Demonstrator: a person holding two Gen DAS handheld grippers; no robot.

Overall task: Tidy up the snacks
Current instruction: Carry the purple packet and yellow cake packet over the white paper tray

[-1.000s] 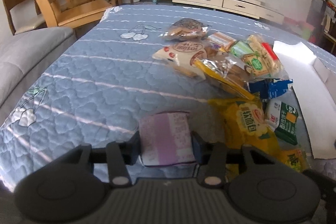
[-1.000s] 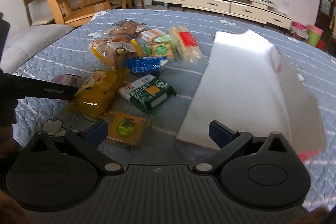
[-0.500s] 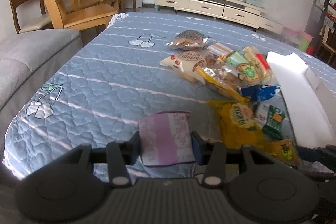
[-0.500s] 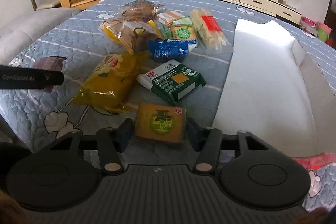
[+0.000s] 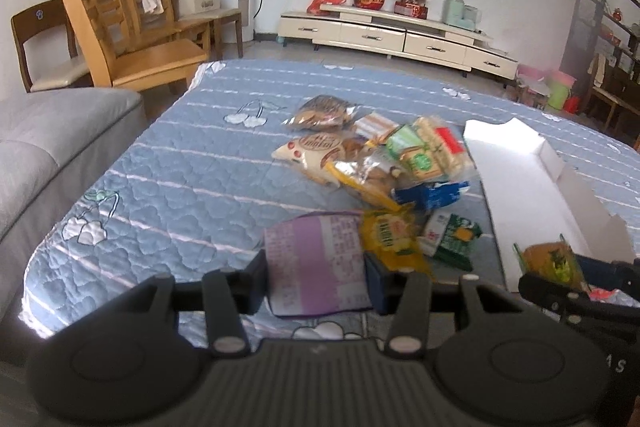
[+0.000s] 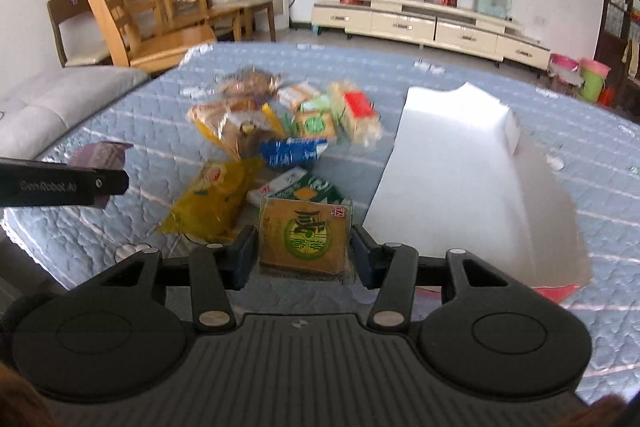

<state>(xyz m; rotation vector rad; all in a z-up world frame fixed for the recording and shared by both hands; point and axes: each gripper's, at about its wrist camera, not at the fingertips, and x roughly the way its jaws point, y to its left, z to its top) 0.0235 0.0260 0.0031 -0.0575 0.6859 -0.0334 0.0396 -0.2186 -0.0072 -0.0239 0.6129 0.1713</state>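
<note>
Left wrist view: left gripper [image 5: 316, 267] clamps a purple packet [image 5: 316, 263] above the quilt [image 5: 180, 179]. Right wrist view: right gripper [image 6: 304, 253], jaws closing, pinches an orange packet [image 6: 304, 233] beside the white box [image 6: 460, 167]; snack pile [image 6: 280, 135] beyond.

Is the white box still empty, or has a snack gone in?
Empty: the white box shows only bare white floor; every snack lies outside it or is held.
</note>
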